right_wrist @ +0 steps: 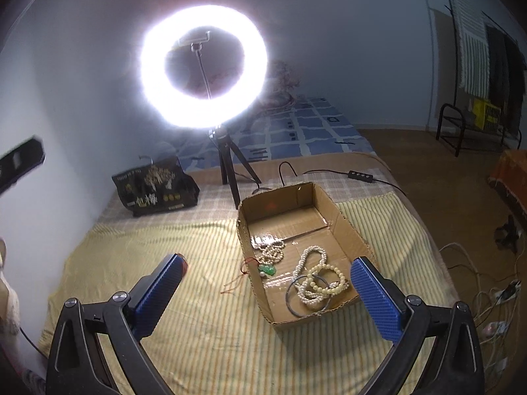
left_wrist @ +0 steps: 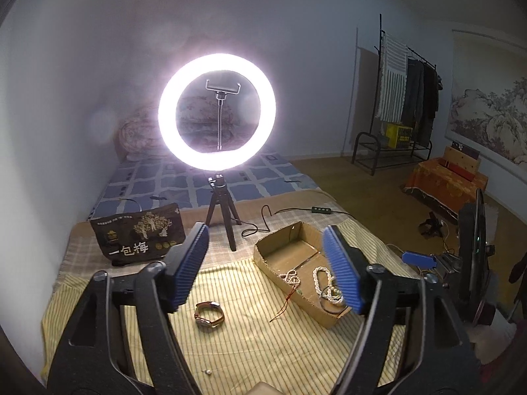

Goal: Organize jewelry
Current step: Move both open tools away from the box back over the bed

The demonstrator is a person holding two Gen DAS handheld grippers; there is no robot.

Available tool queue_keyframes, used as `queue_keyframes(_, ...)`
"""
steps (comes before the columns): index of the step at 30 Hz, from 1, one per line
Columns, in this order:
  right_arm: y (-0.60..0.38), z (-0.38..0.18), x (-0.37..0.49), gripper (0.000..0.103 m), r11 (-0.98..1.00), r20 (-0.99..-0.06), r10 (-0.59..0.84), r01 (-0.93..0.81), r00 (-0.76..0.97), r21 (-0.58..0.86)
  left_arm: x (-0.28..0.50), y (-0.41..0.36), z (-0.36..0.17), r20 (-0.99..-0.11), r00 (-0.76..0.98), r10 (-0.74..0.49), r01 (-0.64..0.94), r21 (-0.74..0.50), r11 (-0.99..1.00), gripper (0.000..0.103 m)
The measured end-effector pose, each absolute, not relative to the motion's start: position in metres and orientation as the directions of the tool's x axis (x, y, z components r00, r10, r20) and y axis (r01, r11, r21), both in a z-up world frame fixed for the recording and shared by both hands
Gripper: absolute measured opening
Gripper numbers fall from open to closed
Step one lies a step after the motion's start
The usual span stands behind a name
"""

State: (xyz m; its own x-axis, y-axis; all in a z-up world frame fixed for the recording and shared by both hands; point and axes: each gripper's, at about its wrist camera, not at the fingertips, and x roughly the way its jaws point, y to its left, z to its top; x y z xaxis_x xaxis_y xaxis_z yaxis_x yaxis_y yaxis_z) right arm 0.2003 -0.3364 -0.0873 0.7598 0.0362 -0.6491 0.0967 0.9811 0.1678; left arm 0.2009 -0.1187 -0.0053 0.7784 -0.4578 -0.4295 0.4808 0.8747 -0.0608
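— Walls, light? 
— Pale bluish walls [left_wrist: 296, 16]; lit ring light [left_wrist: 216, 112] on a small tripod [left_wrist: 221, 210].

— Furniture? 
— Bed with striped yellow cover [right_wrist: 204, 322] and blue patterned sheet [left_wrist: 184, 181]; black clothes rack [left_wrist: 408, 98] hung with garments; landscape wall hanging [left_wrist: 490, 115]; orange-draped stand [left_wrist: 444, 181].

— Floor? 
— Brownish floor [left_wrist: 369, 191].

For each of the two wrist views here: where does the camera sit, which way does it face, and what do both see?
Left wrist: sits on the left gripper, jaws apart, facing the ring light above the watch; the right gripper's blue pad shows at the right edge.
Right wrist: sits on the right gripper, jaws apart, looking down into the cardboard box of pearl strands.
Shared: ring light, box, dark snack bag, striped cloth.
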Motion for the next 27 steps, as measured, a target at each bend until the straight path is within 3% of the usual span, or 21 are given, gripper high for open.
queue_keyframes(4, -0.337, -0.087, 0.198, 0.103, 0.975, -0.634, 0.045, 0.104, 0.772, 0.196, 0.195, -0.106, -0.013, -0.452, 0.768, -0.454, 0.474, -0.074, 0.877, 0.085)
queue_keyframes(17, -0.322, -0.093, 0.204, 0.103, 0.981, -0.605, 0.062, 0.062, 0.794, 0.182, 0.199, -0.034, -0.07, -0.596, 0.734, -0.327, 0.347, -0.086, 0.934, 0.086)
queue_keyframes(21, -0.316, -0.099, 0.214, 0.103, 0.979, -0.633, 0.087, 0.053, 0.769, 0.199, 0.205, -0.01, -0.094, -0.64, 0.704, -0.309, 0.292, -0.135, 0.947, 0.086)
queue_keyframes(27, -0.302, -0.114, 0.232, 0.103, 0.984, -0.694, 0.083, 0.052, 0.715, 0.17, 0.206, -0.001, -0.117, -0.661, 0.705, -0.257, 0.259, -0.097, 0.961, 0.086)
